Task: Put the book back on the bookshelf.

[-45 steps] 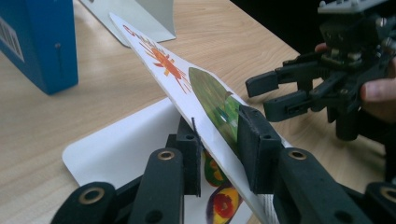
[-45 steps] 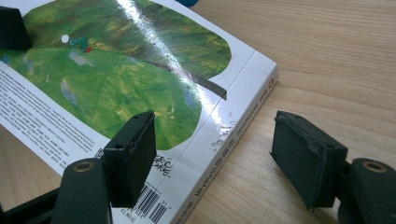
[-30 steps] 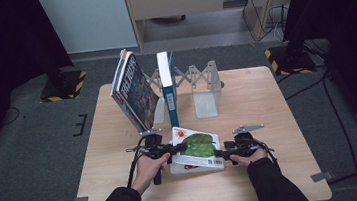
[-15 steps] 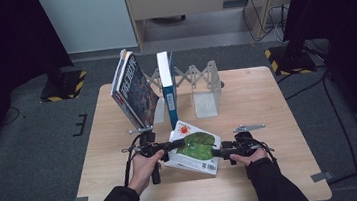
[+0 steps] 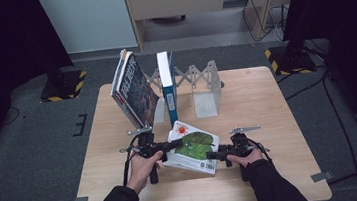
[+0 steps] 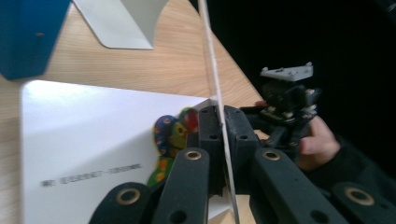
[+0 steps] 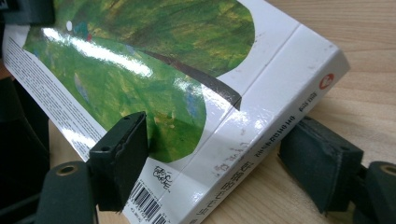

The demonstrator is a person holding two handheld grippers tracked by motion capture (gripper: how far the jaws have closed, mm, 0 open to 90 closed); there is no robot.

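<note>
Green picture book (image 5: 192,148), now tilted up near the desk's (image 5: 267,106) front edge. Left gripper (image 5: 175,143) fingers pinch its cover; right gripper (image 5: 211,155) fingers, just opening, straddle its spine corner without pressing.

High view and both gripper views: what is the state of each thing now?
Picture book: front cover lifted, rest lying on the table.
Left hand-held gripper: shut on the book's cover.
Right hand-held gripper: jaws astride the book's spine, not pressing.
Blue book: upright in the rack.
Dark book: leaning.
</note>
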